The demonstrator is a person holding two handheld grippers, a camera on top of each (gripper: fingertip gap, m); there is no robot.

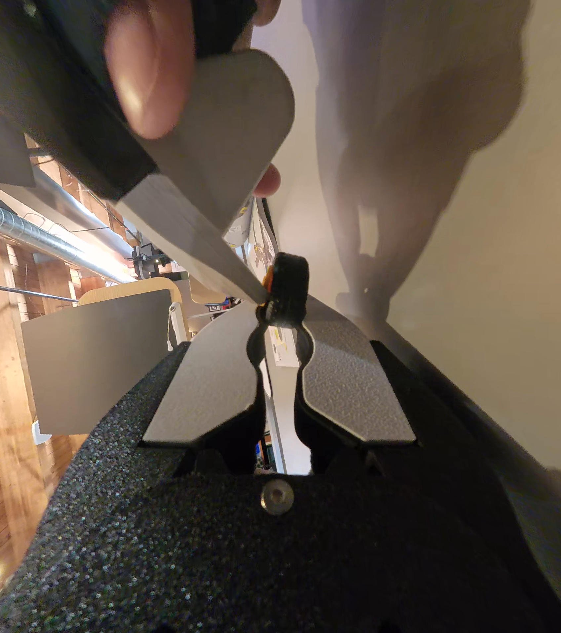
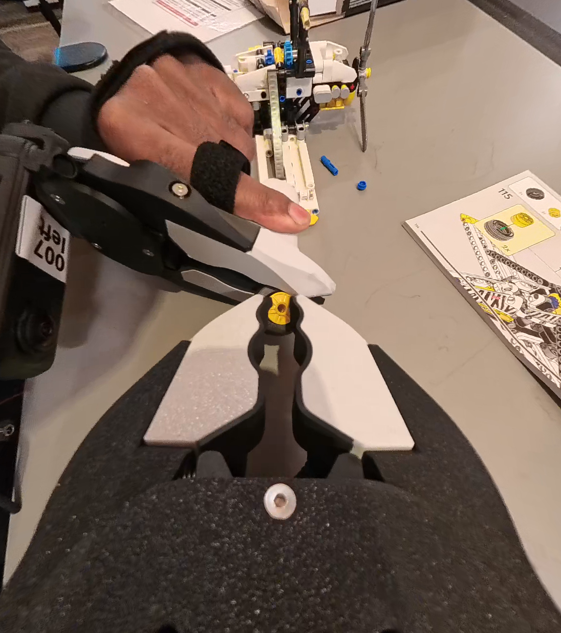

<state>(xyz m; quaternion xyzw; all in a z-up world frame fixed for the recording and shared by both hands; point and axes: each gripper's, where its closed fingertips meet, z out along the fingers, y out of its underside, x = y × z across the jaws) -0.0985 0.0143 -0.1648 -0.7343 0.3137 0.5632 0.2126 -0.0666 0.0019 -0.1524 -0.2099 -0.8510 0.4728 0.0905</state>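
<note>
In the left wrist view my left gripper [image 1: 282,310] is shut on a small black tyre [image 1: 289,291] with an orange-yellow hub showing at its left side. The right gripper's fingertip [image 1: 251,291] comes in from the upper left and meets that hub. In the right wrist view my right gripper [image 2: 279,308] is shut on the yellow wheel hub [image 2: 279,310]. The left gripper [image 2: 303,291], held by a hand [image 2: 176,102], reaches in from the left, its white fingers right over the hub. The tyre is mostly hidden there. Both grippers are above the grey table [image 2: 409,154].
A partly built white, black and yellow brick aircraft [image 2: 299,78] stands at the back. An open instruction booklet [image 2: 512,274] lies at the right. A blue pin [image 2: 328,165] and a small blue round piece [image 2: 361,185] lie between them. A printed sheet [image 2: 186,13] lies far back. Both grippers' tips are close together, under 4 cm apart.
</note>
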